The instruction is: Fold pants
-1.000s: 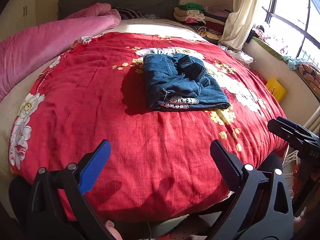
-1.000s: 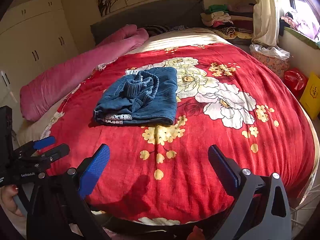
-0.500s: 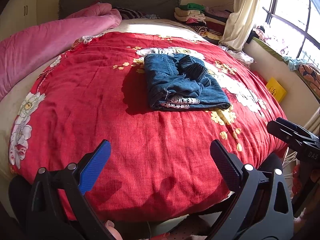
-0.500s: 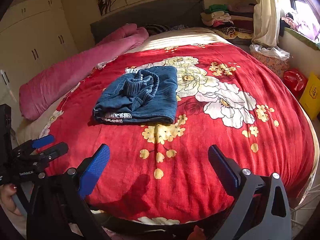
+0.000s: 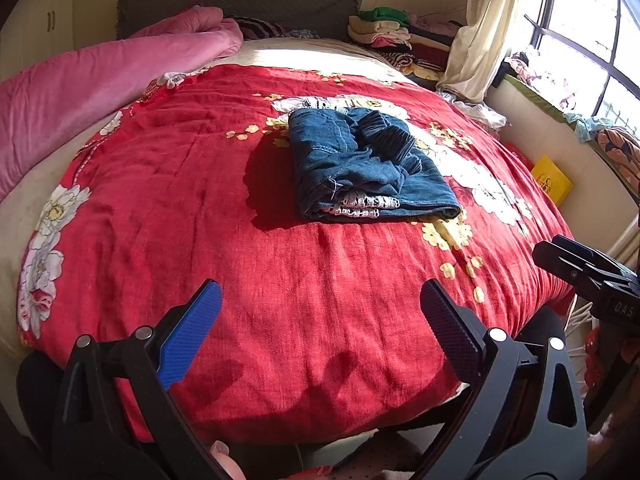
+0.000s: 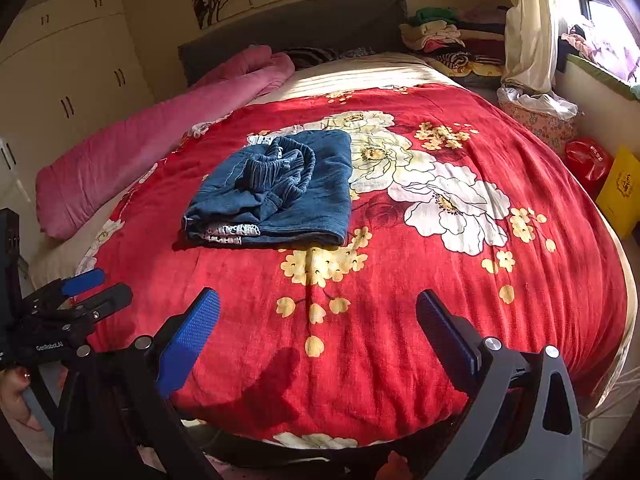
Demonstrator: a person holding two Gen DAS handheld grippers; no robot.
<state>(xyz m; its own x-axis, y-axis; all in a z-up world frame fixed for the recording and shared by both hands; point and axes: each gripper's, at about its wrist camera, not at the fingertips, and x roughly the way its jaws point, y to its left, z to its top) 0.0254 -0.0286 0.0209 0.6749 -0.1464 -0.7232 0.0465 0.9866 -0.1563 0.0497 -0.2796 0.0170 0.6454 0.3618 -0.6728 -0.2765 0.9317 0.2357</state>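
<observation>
Nearest, at the foot edge of the red floral bedspread (image 5: 168, 208), left gripper (image 5: 318, 312) and right gripper (image 6: 318, 312) hang with jaws wide, holding nothing. Both stand well apart from the cloth, likely because the folding looks done. Farther up, mid-bedspread, denim pants (image 6: 280, 192) lie folded into a compact stack, waistband on top.

The pants (image 5: 368, 168) are blue denim cloth, rough, with a ribbed stretchy band. The red blanket (image 5: 208, 216) looks soft and fuzzy. At the upper left, the pink quilt (image 5: 92, 88) looks plush. The left gripper (image 5: 320, 312) has matt black plastic, bumpy pads (image 5: 188, 332) and shiny metal screws.
</observation>
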